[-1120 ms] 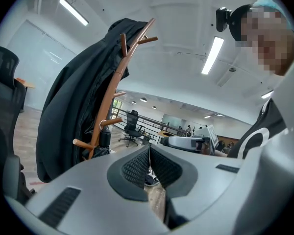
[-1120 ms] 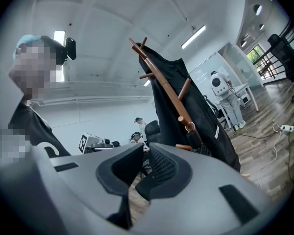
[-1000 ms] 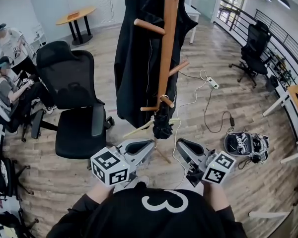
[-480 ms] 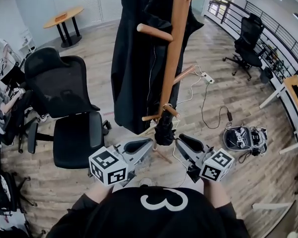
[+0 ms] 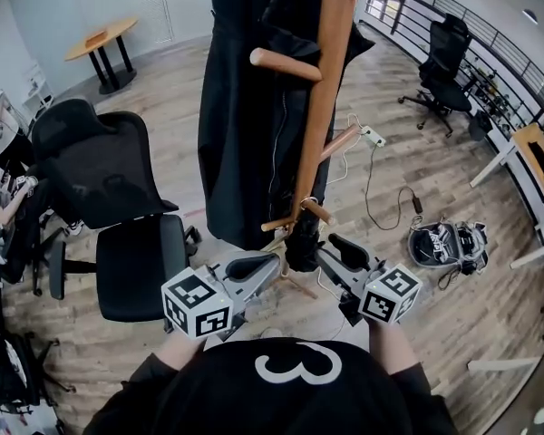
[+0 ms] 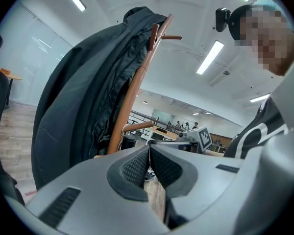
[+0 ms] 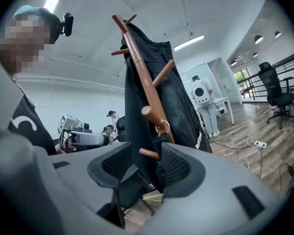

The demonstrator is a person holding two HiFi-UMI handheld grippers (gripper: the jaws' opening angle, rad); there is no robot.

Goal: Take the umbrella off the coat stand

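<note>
A folded black umbrella (image 5: 300, 247) hangs by a loop from a low peg of the wooden coat stand (image 5: 319, 125). A black coat (image 5: 245, 107) drapes the stand's left side. My left gripper (image 5: 270, 263) is shut and empty, just left of the umbrella's lower end. My right gripper (image 5: 327, 247) is just right of it, jaws opening. In the right gripper view the umbrella (image 7: 160, 140) hangs under a metal ring close ahead of my gripper (image 7: 142, 156), and its pads touch nothing. The left gripper view shows my gripper (image 6: 148, 156) with pads together, stand (image 6: 132, 97) and coat (image 6: 73, 116) beyond.
A black office chair (image 5: 118, 198) stands left of the coat stand. A power strip with cables (image 5: 372, 137) and a round bag (image 5: 447, 246) lie on the wood floor to the right. Seated people (image 5: 0, 184) are at the far left. Desks and a railing line the right.
Both grippers have moved closer to the stand's low peg and the hanging umbrella. The right gripper's jaws have parted. The left gripper stays shut.
</note>
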